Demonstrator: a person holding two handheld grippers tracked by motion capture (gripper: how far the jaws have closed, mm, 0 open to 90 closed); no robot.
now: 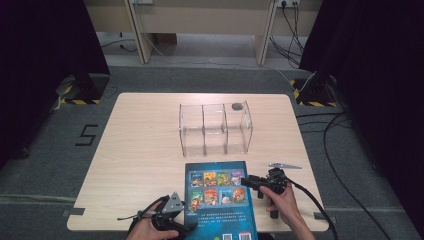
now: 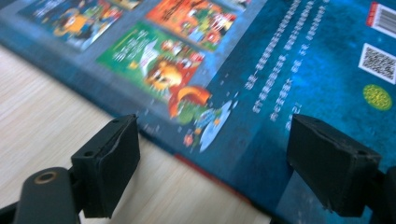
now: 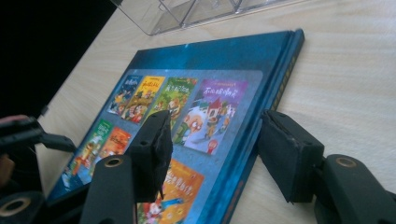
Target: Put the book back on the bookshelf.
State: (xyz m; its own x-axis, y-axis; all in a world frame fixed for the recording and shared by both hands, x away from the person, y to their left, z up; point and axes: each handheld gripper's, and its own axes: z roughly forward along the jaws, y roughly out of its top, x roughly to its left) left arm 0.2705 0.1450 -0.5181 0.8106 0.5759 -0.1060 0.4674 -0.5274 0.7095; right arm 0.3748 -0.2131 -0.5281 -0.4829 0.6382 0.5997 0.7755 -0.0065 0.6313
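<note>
Our right claw (image 3: 212,154) straddles the spine edge of the flat blue hardcover picture book (image 3: 196,107), one jaw over the cover and the other beside the spine on the pale wooden bench (image 3: 336,70). The pads stand apart and do not yet press, so we read this as lining up a pinch on that edge. Our left claw (image 2: 217,163) sits spread wide at the book's opposite long edge, one jaw over the bench, one over the cover, gripping nothing; we judge it is there to steady or lift that side. The book lies flat, back cover up, at the near edge of the bench, partly overhanging. Beyond it stands the clear acrylic three-compartment organiser (image 1: 216,129), upright slots open, probably where we mean the book to go. A small grey metal tool (image 1: 285,165) rests right of the book.
</note>
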